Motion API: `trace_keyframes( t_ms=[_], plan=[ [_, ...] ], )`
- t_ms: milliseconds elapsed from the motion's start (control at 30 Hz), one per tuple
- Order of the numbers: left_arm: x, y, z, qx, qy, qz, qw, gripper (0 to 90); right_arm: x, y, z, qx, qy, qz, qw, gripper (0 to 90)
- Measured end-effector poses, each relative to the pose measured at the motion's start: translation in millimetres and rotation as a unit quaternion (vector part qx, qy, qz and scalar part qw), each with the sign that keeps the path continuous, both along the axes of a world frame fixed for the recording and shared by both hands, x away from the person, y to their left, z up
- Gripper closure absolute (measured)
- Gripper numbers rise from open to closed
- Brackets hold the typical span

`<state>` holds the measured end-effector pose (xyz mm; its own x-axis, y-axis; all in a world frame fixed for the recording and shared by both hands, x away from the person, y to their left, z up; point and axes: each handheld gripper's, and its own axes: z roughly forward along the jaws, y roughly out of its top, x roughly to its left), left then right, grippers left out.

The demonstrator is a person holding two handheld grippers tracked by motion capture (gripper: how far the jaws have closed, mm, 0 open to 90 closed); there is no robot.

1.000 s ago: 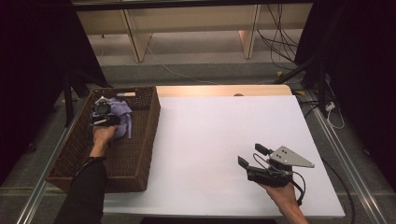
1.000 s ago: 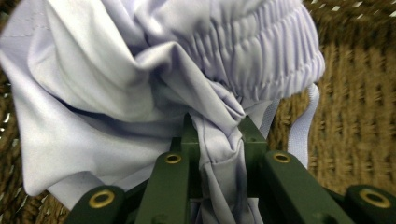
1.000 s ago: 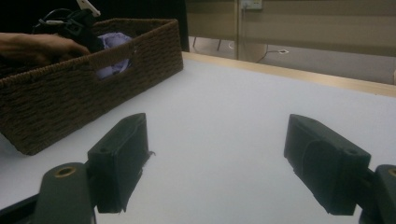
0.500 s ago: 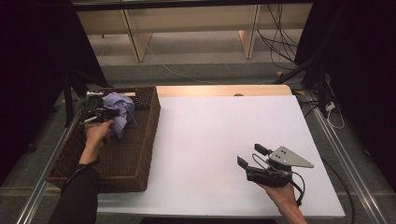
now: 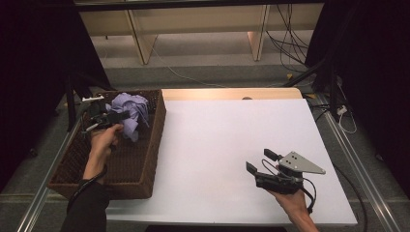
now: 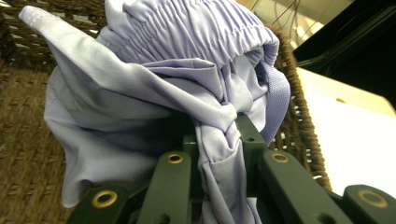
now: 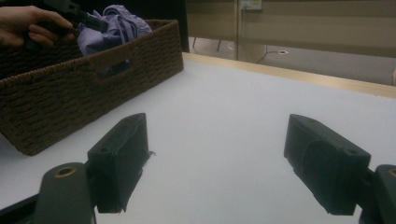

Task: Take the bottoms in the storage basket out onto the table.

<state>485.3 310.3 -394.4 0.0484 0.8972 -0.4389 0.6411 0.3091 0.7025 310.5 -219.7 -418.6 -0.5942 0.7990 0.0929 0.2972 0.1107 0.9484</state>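
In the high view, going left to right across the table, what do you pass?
Left gripper → lilac cloth it grips → wicker basket → bare white table → right gripper, jaws open.

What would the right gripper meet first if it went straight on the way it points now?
Probably nothing soon: the right gripper, fingers apart, looks along bare white table. The wicker basket lies off to the side; depth beyond is unclear.

Count: 1 cloth [image 5: 129, 112], 1 basket [image 5: 145, 159], 1 table [image 5: 227, 145], 2 grippers — left gripper [image 5: 107, 117], right gripper [image 5: 261, 162]. 2 hands.
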Motion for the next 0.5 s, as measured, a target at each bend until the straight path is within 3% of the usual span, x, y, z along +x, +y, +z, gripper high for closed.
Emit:
trace_keyframes(
  t_ms=[233,500],
  plan=[
    [-9.9,-6.0,-0.5,-0.020,-0.019,-0.011,0.9996,78.3,0.0,0.6,-0.4,-0.001,-0.002,0.001,1.0000,23.0],
    [-15.6,-14.8,5.6,-0.014,-0.037,-0.023,0.9989,78.3,-0.8,0.7,0.6,0.000,-0.003,0.003,1.0000,22.9]
  ],
)
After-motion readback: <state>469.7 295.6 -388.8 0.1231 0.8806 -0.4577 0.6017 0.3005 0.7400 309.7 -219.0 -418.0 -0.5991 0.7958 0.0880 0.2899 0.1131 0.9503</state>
